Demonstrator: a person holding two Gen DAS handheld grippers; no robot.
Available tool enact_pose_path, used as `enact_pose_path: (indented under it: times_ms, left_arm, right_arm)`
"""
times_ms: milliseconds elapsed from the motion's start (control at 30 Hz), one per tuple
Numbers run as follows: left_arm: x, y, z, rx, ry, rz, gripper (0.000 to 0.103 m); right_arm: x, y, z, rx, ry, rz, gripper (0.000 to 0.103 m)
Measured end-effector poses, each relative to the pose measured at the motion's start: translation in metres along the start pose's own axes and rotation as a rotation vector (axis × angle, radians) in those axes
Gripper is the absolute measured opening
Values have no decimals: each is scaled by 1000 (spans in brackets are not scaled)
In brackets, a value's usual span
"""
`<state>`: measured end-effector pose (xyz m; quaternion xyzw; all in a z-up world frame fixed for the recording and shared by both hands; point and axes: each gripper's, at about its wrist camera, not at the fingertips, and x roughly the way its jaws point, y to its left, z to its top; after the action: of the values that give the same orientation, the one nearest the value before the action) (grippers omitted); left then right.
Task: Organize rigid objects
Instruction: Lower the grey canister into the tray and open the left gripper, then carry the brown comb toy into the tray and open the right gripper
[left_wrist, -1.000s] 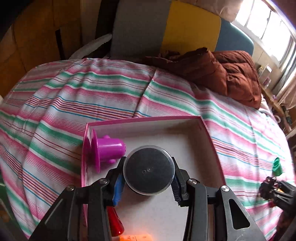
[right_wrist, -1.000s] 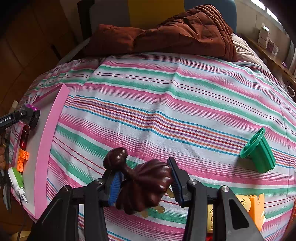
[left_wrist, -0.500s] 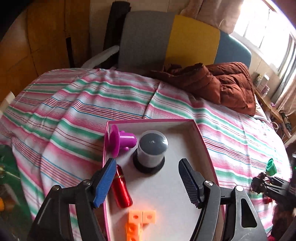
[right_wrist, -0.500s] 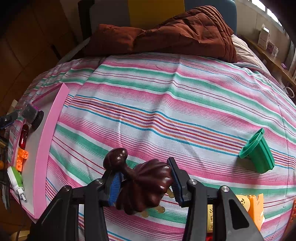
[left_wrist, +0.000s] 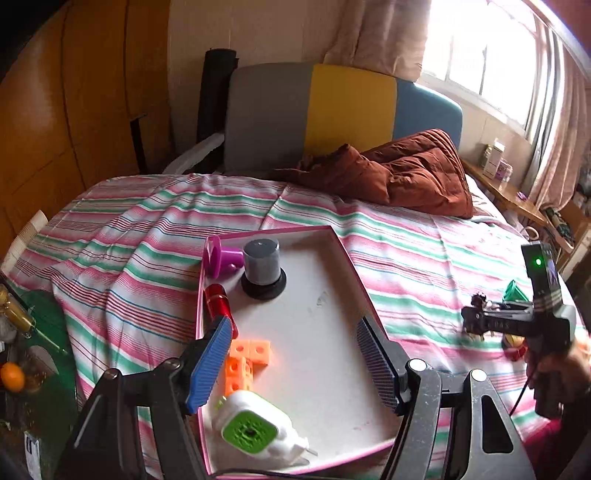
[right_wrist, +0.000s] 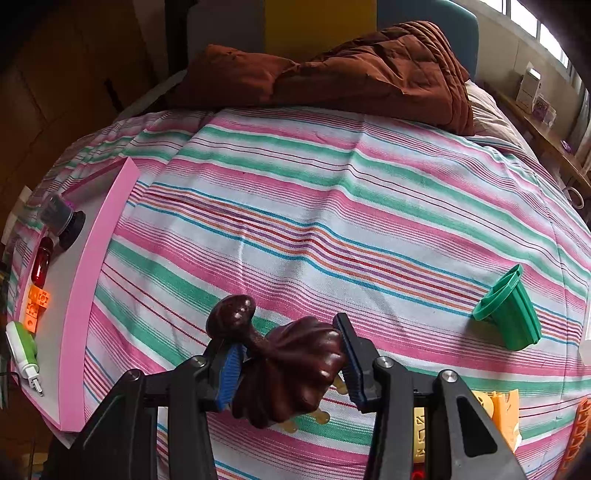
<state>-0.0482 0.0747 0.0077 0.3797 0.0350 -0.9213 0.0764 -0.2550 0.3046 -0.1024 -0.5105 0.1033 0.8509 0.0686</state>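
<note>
A pink-rimmed white tray (left_wrist: 351, 258) lies on the striped bed. It holds a grey canister (left_wrist: 261, 260) upright on a black base, a purple cup (left_wrist: 221, 256) on its side, a red cylinder (left_wrist: 218, 301), orange cubes (left_wrist: 245, 354) and a white-and-green plug (left_wrist: 255, 424). My left gripper (left_wrist: 295, 326) hovers open over the tray's near half, nothing between its fingers. My right gripper (right_wrist: 291, 339) is shut on a glossy dark brown knobbed piece (right_wrist: 295, 373) just above the bedspread. A green cup (right_wrist: 511, 317) lies tipped over to its right.
A brown quilt (left_wrist: 406, 173) is bunched at the head of the bed by the grey, yellow and blue headboard. Yellow and orange pieces (right_wrist: 498, 406) lie near the right gripper. The tray's pink wall (right_wrist: 92, 280) is far left of it. An orange fruit (left_wrist: 11, 376) sits below the bed's left edge.
The left gripper let go of the grey canister, which now stands in the tray, then drew back and up with open jaws. The right gripper and its brown piece stayed put.
</note>
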Motion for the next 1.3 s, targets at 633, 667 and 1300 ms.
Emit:
enact_pose_path:
  times_ms: [633,667,1300]
  left_arm:
    - [0,-23,-29,61,44,6,71]
    - [0,-23,-29,59,44,6,71]
    - [-9,7,-28,-22,19,-6,71]
  right_arm:
    - [1,6,0,-14,2,-25,47]
    - [1,6,0,-12,2,-24,47]
    - [-6,7,-3,62,-1,12,46]
